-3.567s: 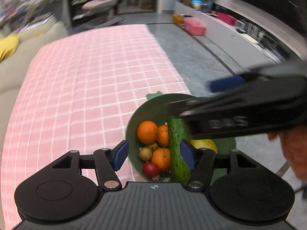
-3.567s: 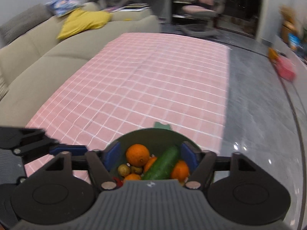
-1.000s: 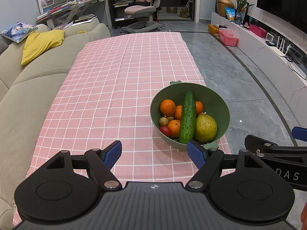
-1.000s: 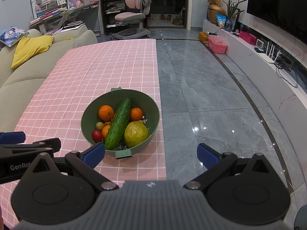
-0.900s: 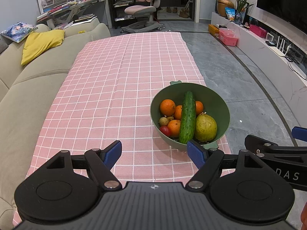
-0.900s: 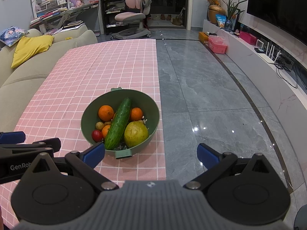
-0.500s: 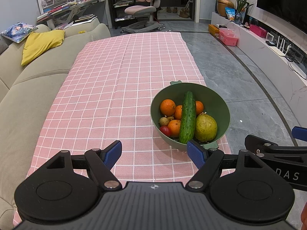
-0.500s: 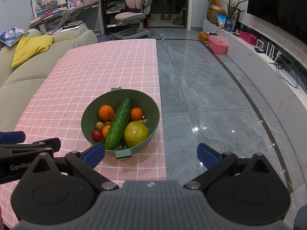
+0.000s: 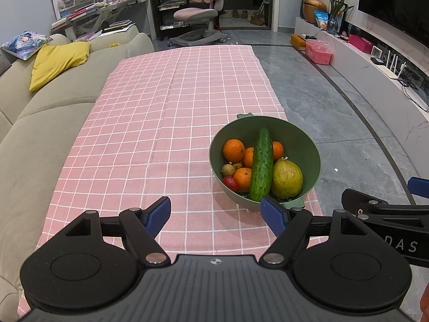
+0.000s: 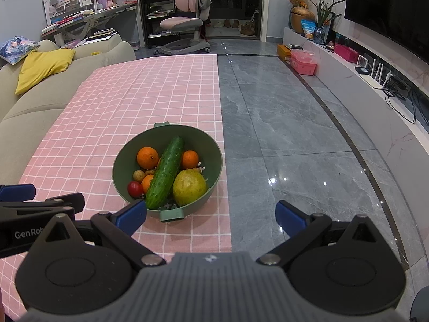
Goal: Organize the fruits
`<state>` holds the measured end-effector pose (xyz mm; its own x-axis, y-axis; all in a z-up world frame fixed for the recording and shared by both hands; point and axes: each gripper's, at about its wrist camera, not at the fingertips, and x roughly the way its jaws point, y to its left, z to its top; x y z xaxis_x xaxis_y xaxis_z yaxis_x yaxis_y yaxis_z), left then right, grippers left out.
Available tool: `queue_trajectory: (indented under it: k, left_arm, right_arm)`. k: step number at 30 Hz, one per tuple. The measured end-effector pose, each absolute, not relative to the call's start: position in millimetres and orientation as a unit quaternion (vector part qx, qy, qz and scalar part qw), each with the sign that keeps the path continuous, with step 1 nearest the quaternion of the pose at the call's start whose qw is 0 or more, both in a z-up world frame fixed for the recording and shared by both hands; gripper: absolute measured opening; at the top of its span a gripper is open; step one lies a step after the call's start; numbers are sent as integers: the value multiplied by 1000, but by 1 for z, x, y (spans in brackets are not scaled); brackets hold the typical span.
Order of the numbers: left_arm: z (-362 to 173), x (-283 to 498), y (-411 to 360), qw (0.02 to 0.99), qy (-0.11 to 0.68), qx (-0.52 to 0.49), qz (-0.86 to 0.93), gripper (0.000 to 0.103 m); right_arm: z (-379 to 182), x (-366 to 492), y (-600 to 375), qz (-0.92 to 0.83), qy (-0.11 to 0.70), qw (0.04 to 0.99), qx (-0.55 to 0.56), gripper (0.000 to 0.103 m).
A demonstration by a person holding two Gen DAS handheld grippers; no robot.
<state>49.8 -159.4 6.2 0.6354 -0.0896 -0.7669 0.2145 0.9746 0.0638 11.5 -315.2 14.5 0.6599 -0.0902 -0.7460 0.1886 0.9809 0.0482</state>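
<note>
A green bowl stands near the right edge of the pink checked tablecloth. It holds a cucumber, several oranges, a yellow-green pear, a red tomato and small brown fruits. The bowl with the cucumber and pear also shows in the right wrist view. My left gripper is open and empty, short of the bowl. My right gripper is open wide and empty, just short of the bowl's near rim.
A beige sofa with a yellow cushion runs along the table's left side. Grey tiled floor lies to the right. A pink desk chair and a TV bench stand further off.
Since 3.6 s ago both grippers have drawn back from over the bowl and the right one has opened wide. Nothing has moved in the last second.
</note>
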Motion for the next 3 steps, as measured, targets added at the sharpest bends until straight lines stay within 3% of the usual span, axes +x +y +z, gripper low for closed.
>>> queue_trajectory:
  k: [3]
  left_arm:
    - [7, 49, -159, 903, 415, 69, -93, 83]
  right_arm:
    - [14, 11, -316, -76, 404, 909, 63, 98]
